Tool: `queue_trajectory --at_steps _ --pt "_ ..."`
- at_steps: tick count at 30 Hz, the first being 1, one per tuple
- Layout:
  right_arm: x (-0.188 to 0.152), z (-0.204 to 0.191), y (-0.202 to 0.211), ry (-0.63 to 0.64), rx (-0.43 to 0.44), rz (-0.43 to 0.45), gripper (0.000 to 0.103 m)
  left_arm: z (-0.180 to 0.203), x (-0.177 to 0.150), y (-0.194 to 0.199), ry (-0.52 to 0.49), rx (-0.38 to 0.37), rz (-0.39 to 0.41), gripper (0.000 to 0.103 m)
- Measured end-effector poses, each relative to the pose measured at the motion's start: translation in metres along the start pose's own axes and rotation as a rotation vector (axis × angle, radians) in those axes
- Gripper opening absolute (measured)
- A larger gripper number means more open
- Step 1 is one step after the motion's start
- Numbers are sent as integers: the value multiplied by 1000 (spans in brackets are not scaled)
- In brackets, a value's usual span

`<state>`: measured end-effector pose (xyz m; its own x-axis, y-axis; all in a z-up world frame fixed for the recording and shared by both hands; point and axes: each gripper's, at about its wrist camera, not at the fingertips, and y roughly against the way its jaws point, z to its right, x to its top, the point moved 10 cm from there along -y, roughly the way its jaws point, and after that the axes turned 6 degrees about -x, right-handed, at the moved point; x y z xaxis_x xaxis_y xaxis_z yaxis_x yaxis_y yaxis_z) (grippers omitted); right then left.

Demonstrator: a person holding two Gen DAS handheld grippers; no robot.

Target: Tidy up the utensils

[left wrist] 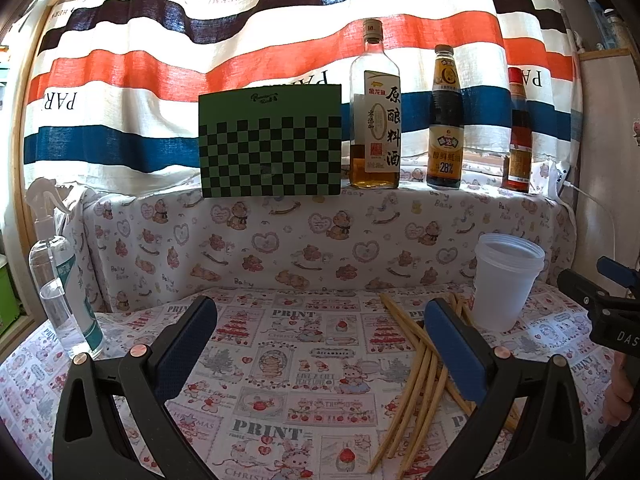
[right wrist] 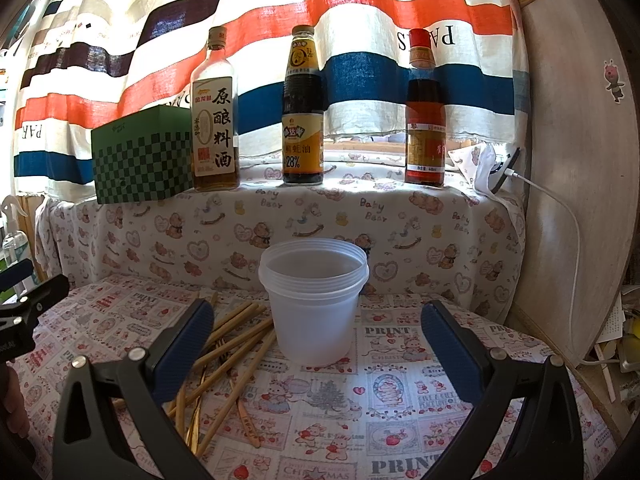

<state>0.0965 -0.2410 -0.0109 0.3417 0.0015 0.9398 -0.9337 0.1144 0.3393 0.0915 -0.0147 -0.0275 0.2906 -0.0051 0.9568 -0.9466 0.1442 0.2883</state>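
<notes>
Several wooden chopsticks [left wrist: 416, 384] lie scattered on the patterned tablecloth, also in the right wrist view [right wrist: 228, 352]. A translucent white plastic cup [left wrist: 506, 280] stands upright and empty just beyond them, centred in the right wrist view [right wrist: 314, 300]. My left gripper [left wrist: 320, 344] is open and empty above the cloth, its right finger over the chopsticks. My right gripper [right wrist: 318, 344] is open and empty, with the cup between and beyond its fingers. Each gripper shows at the edge of the other's view.
A clear spray bottle [left wrist: 60, 280] stands at the left. On the raised ledge behind are a green checkered box [left wrist: 270, 144] and three sauce bottles [left wrist: 376, 116]. A white cable [right wrist: 568, 232] hangs by the right wall. The striped curtain is behind.
</notes>
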Motion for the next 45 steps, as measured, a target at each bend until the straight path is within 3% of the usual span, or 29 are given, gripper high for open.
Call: queue_trajectory --at_steps 9,12,14,23,27,32,34,36,38,41,43,45 --pt "0 -2 1 -1 -1 3 103 -1 0 -2 4 -11 -7 103" --pt "0 -2 2 -3 1 6 103 8 -2 -4 -9 -86 -19 102" --pt "0 -2 2 -2 2 6 103 7 0 1 -24 -38 4 102" --pt "1 2 5 -6 -22 18 103 2 -2 -3 7 -45 -16 96" --pt "1 0 7 -6 -10 13 91 -7 -4 -7 39 -19 -32 100" --pt "-4 -5 3 4 23 -31 65 -9 -12 -15 55 -74 -111 103" --pt "-5 -6 2 6 29 -43 58 -16 -11 -18 77 -54 -124 103" --pt "-3 -4 2 1 34 -49 52 -24 -7 -20 141 -54 -137 102" --pt "0 1 3 -12 33 -46 52 -24 0 -22 227 -116 -151 102" --pt "7 11 4 -47 34 -39 50 -14 7 -36 240 -124 -232 90" --pt "10 19 4 -79 40 -32 39 2 4 -52 229 -155 -321 80" --pt "11 23 0 -100 56 -50 33 18 -5 -69 245 -175 -431 51"
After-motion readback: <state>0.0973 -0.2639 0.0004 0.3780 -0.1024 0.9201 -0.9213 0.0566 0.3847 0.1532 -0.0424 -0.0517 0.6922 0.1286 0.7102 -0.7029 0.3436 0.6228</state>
